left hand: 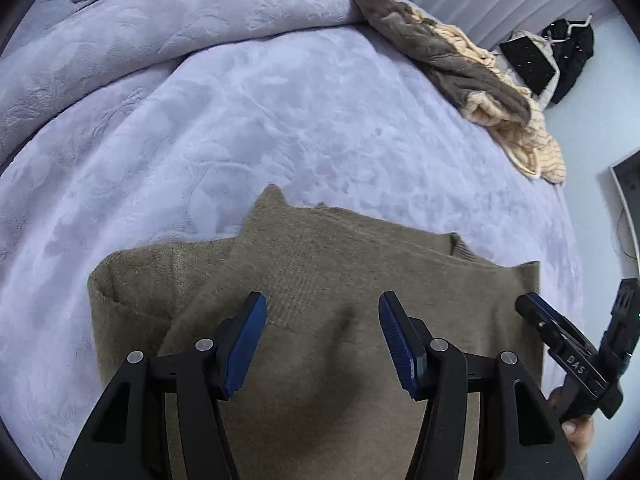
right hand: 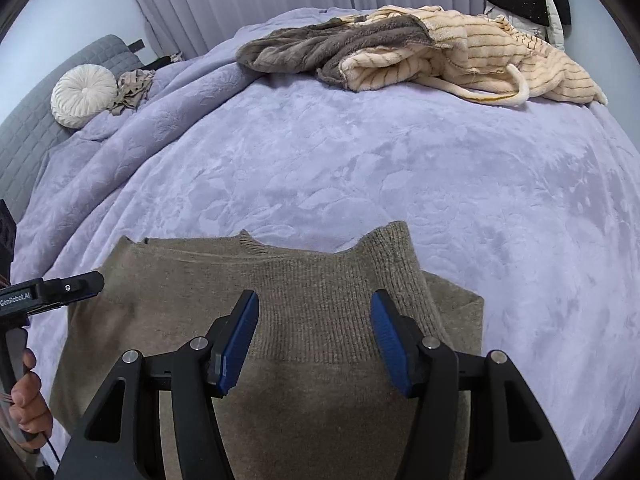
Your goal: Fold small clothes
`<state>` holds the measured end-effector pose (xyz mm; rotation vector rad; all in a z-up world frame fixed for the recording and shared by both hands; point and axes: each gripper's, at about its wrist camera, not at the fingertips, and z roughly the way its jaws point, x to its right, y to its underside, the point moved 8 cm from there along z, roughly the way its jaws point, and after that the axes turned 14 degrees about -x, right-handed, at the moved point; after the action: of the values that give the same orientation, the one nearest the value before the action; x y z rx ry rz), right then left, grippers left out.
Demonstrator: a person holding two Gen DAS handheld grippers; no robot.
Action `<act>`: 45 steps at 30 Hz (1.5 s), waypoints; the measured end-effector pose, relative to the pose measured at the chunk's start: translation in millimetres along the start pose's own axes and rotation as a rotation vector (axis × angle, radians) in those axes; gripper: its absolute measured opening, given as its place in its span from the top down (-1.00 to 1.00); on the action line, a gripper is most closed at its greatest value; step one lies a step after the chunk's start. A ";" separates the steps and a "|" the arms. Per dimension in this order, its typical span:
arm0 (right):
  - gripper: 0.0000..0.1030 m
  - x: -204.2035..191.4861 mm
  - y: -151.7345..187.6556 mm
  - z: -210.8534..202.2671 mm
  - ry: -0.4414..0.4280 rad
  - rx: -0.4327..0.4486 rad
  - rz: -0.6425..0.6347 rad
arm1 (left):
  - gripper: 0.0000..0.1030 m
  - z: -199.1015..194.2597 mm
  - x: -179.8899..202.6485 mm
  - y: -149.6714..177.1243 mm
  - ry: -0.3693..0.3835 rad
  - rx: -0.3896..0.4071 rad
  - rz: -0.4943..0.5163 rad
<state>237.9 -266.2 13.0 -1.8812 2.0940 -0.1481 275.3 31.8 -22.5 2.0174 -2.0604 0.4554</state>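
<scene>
Each camera sits just behind its own fingers and looks steeply down, close over a brown sweater on a lilac bedspread. Both views share the sweater, the bedspread and a striped robe at the far edge.

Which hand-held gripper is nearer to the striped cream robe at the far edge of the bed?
Right. The right hand-held gripper hovers over the sweater's right half, on the cream robe's side; the left hand-held gripper is over the left half, farther away.
</scene>
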 end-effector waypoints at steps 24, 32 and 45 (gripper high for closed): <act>-0.35 -3.8 148.3 -51.0 0.118 0.024 -0.104 | -0.16 -22.1 -37.0 157.8 -0.174 0.045 0.092; -0.35 18.3 225.9 -47.0 0.136 -0.029 -0.068 | -0.16 -45.3 -62.2 225.8 -0.104 0.053 0.047; -0.42 -18.9 262.1 -104.7 0.075 0.031 -0.053 | -0.35 -19.0 -95.6 189.1 0.186 0.010 -0.160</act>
<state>-41.3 -228.6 39.6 -1.9422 2.0781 -0.2658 88.6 129.3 -52.4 2.0414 -1.7766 0.5987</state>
